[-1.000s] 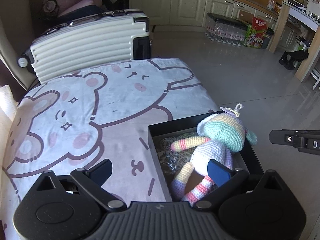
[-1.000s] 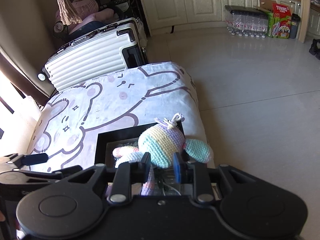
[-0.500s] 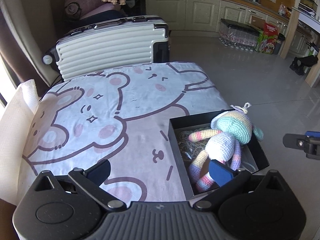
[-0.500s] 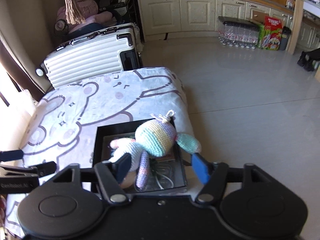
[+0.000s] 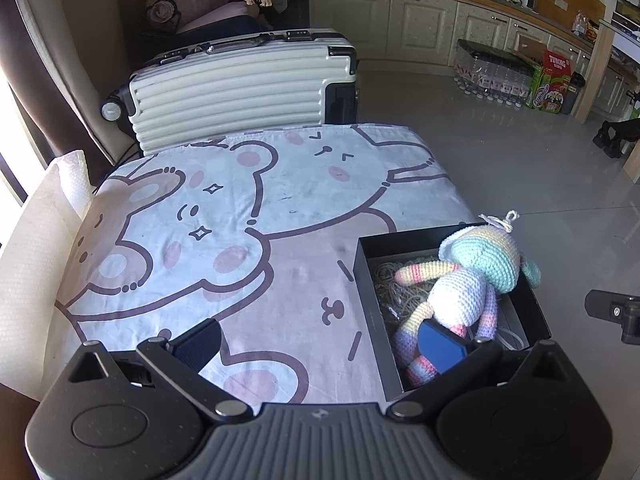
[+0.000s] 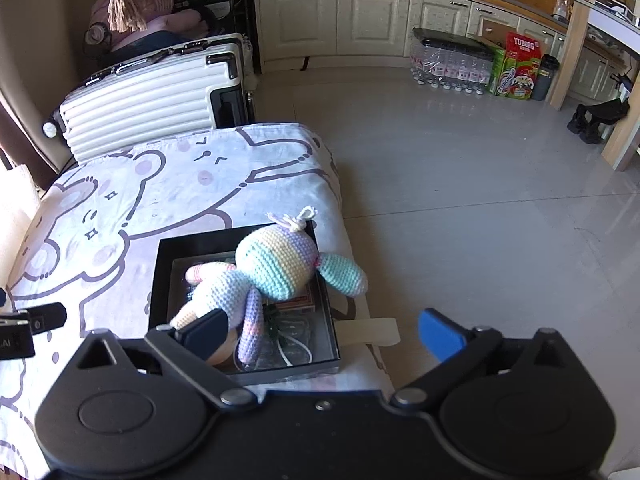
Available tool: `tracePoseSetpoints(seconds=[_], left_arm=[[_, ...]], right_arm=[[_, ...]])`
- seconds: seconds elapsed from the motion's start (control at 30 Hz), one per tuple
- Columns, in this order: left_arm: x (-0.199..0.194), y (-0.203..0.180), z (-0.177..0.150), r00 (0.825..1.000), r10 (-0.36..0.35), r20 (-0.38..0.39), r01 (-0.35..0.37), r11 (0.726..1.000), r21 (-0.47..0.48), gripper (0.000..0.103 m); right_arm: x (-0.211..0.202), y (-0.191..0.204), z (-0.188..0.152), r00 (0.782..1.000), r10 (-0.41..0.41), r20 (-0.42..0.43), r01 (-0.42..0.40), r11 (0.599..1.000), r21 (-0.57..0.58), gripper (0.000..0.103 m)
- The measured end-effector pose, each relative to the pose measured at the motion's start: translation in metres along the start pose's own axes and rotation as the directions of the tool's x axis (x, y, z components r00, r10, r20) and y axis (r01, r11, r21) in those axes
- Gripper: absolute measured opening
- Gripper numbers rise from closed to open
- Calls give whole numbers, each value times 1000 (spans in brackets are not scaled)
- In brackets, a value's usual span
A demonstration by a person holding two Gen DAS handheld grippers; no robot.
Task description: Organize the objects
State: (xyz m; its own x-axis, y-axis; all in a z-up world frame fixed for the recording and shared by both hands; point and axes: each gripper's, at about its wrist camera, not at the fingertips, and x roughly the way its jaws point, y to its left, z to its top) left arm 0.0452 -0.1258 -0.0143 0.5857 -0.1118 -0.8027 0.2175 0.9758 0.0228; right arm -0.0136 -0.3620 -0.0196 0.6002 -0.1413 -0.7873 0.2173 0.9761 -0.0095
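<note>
A pastel rainbow crocheted rabbit toy [image 6: 256, 280] lies in an open, shallow black rectangular box [image 6: 160, 276] at the near right corner of a table draped with a white cloth printed with cartoon bears [image 5: 240, 216], its head propped on the box's far right rim and one mint ear hanging over the table's right edge. The right gripper [image 6: 320, 332] has just been opening its jaws and now stands wide and released above the toy's legs, its pads clear of the yarn. The left gripper [image 5: 320, 344] is likewise spread wide and grasps nothing, one finger [image 5: 196, 344] over the cloth near the table's front edge and the other over the box; a ribbed cream hard-shell suitcase [image 5: 240, 84] stands beyond the table's far edge.
</note>
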Motion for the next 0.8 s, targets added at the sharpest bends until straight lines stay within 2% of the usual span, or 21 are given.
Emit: tracePoseSetpoints(seconds=[0.8], left_arm=[[4, -4, 5, 1000, 3, 7, -3, 1000, 1, 103]], right_arm=[[4, 0, 0, 1000, -2, 0, 2, 1000, -11, 103]])
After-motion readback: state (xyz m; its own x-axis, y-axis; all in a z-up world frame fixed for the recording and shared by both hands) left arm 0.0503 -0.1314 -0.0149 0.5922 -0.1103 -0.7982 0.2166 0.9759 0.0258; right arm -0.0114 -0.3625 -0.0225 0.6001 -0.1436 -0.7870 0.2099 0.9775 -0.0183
